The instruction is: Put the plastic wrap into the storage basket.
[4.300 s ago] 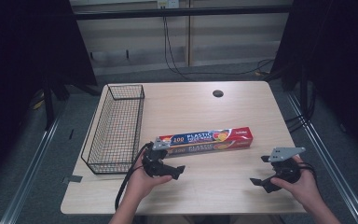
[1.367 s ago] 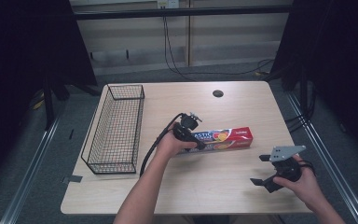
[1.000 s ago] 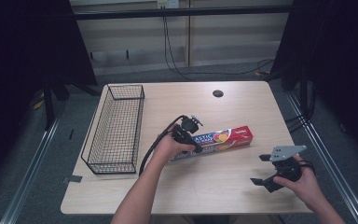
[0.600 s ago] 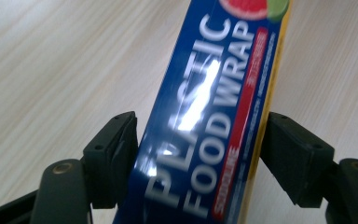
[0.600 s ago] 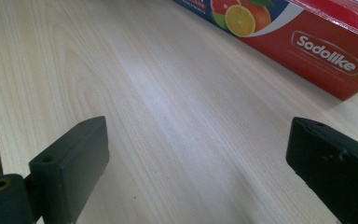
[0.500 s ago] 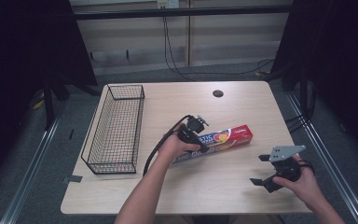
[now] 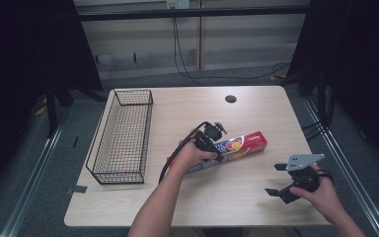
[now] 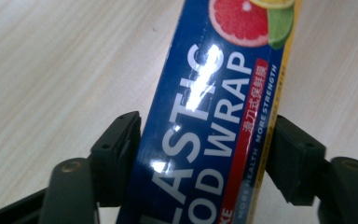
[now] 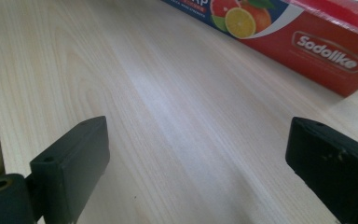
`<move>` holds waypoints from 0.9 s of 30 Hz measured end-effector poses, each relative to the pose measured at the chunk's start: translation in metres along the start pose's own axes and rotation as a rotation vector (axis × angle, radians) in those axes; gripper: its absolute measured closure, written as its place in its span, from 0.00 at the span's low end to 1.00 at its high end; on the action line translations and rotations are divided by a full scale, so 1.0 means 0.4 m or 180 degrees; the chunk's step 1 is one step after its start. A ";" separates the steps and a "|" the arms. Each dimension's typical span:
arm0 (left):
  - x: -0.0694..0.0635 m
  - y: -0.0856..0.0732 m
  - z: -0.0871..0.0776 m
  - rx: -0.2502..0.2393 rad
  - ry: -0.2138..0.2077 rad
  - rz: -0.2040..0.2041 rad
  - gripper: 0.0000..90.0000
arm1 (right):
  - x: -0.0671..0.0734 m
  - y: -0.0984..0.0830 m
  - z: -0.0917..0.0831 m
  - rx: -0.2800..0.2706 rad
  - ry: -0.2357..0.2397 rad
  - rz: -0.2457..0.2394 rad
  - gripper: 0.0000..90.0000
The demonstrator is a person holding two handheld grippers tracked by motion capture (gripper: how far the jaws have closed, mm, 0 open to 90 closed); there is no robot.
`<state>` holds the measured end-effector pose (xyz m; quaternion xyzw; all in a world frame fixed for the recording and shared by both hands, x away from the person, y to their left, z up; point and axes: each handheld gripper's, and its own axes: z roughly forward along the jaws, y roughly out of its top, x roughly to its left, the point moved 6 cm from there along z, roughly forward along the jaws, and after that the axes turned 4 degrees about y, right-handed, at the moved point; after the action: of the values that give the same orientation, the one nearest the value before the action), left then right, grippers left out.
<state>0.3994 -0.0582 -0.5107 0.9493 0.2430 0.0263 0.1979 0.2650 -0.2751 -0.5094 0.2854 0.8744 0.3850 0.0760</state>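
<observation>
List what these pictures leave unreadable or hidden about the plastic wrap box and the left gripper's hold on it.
- Plastic wrap box: in the high view the left gripper and hand cover its middle; its lettering is too small.
- Left gripper view: the picture edges cut off both box ends.
- Left gripper's fingers: the box hides their contact faces.

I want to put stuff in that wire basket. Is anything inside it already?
Nothing shows inside the wire basket; the wooden table shows through its mesh floor. The near wall's wires overlap, so a tiny thing behind them could hide.
</observation>
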 end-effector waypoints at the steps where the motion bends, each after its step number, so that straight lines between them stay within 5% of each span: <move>1: -0.006 -0.002 -0.003 0.0068 0.0000 -0.0117 0.42 | 0.001 0.000 0.002 0.0004 -0.0004 0.0001 0.07; 9: -0.012 -0.010 -0.015 0.0176 0.0081 -0.0248 0.46 | 0.002 0.006 -0.004 -0.0042 -0.0019 -0.0002 0.07; 18: 0.016 -0.010 -0.060 0.0143 0.0132 -0.0611 0.48 | -0.001 0.007 -0.005 -0.0060 -0.0024 0.0004 0.07; 27: 0.035 -0.019 -0.093 0.0128 0.0201 -0.0789 0.48 | 0.000 0.010 -0.007 -0.0076 -0.0019 -0.0005 0.07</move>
<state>0.4028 -0.0321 -0.4799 0.9144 0.3650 0.0266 0.1729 0.2658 -0.2746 -0.5047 0.2849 0.8698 0.3944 0.0823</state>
